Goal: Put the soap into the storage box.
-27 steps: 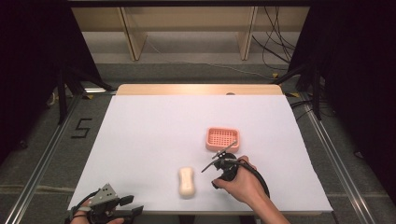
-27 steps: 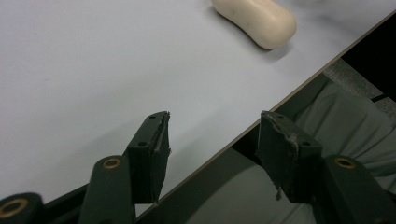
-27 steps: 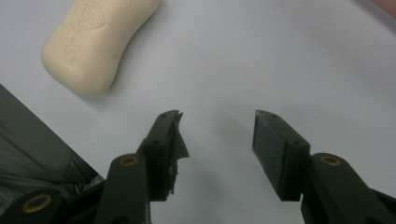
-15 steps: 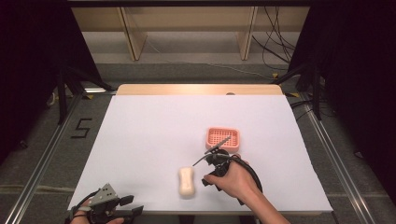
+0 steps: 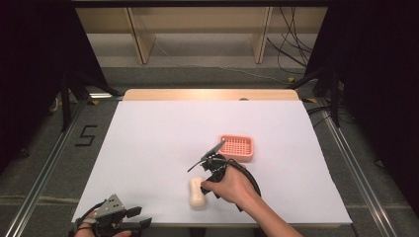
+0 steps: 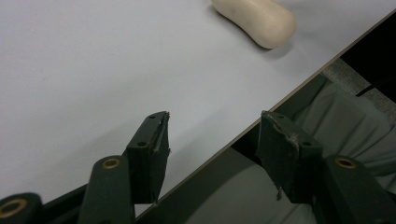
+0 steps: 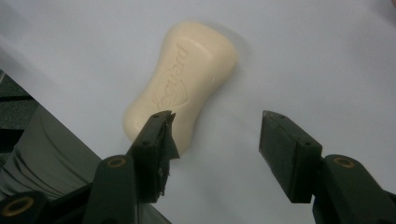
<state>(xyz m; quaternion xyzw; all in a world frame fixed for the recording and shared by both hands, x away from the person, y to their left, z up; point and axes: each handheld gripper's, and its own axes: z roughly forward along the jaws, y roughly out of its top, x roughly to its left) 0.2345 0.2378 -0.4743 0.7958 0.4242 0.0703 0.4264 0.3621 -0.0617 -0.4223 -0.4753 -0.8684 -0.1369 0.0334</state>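
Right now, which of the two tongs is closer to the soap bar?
The right tongs, open just above the cream soap bar. The left tongs sit apart at the table's near edge.

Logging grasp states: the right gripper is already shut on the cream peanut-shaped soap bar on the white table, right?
Not quite. The right gripper is open, jaws apart above the cream peanut-shaped soap bar, which lies free on the white table. The right gripper view shows this.
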